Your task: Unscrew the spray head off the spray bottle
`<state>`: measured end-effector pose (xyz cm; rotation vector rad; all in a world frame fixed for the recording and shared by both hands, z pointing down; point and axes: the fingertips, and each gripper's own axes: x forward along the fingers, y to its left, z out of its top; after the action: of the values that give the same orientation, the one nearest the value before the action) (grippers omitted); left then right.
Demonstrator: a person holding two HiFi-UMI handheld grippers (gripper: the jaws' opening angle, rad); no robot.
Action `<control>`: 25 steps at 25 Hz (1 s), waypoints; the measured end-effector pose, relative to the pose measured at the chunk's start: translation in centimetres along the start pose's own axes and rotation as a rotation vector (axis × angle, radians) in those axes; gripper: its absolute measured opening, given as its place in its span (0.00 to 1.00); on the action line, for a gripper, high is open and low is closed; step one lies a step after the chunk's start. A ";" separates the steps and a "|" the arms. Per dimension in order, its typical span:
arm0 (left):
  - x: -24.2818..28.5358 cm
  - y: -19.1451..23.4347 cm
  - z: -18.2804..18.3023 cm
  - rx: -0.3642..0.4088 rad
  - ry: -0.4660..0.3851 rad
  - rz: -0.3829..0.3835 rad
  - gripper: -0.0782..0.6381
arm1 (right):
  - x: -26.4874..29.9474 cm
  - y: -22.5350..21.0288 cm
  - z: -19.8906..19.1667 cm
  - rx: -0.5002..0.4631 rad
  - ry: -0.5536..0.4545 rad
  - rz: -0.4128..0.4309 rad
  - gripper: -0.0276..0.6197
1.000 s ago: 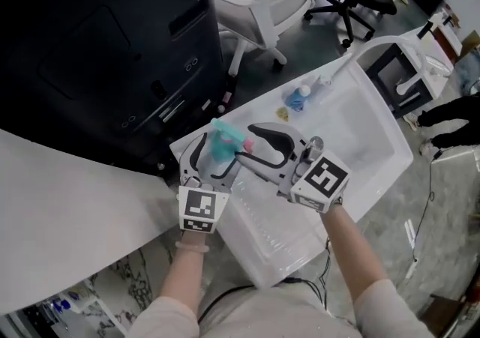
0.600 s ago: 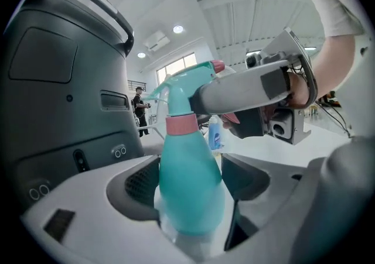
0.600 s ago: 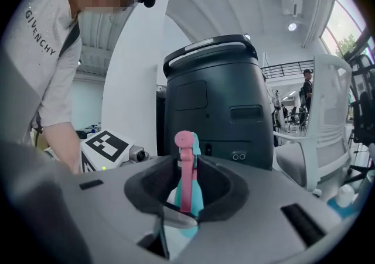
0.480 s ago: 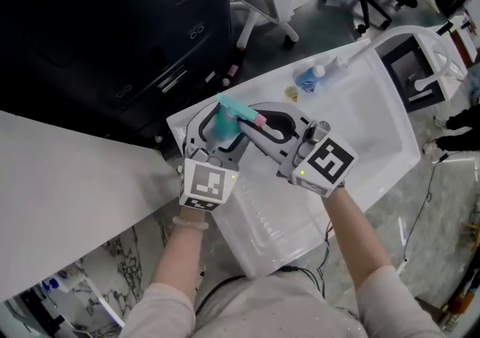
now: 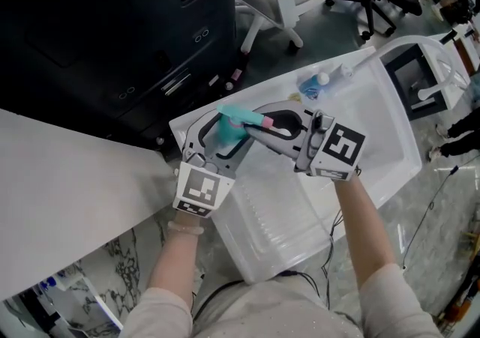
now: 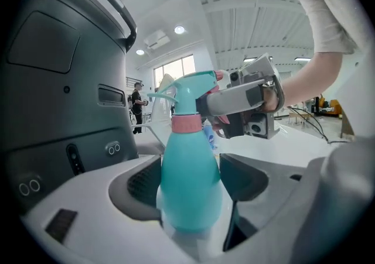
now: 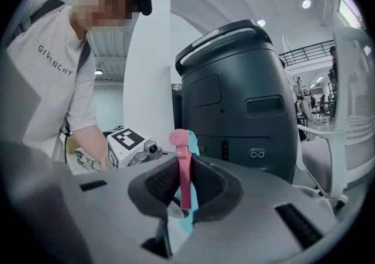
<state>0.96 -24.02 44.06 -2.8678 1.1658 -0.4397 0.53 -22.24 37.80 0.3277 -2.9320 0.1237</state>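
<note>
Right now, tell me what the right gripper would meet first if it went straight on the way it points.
The pink trigger: the right gripper, whose jaws have just been closing, already pinches it; the teal spray head sits apparently right behind.

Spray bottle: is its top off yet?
Not yet. Done: the left gripper grips the spray bottle, and the right gripper pinches the pink trigger; both pairs of jaws have just been closing. In hand: firming the grip. Left: the spray head is still on its pink collar, so all the unscrewing.
</note>
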 end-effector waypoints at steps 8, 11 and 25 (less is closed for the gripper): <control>0.2 0.0 -0.1 0.002 0.016 -0.034 0.55 | -1.1 -2.1 0.4 -0.011 0.022 -0.101 0.34; 0.3 0.0 -0.1 -0.010 0.012 -0.021 0.55 | -3.9 -1.9 0.3 0.071 -0.060 -0.291 0.42; 0.4 0.0 0.0 -0.010 -0.009 -0.022 0.55 | -0.5 -0.1 1.2 0.130 -0.126 -0.335 0.53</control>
<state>1.22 -24.34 44.17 -2.8902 1.1397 -0.4217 0.87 -22.31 36.57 0.8689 -2.9452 0.2540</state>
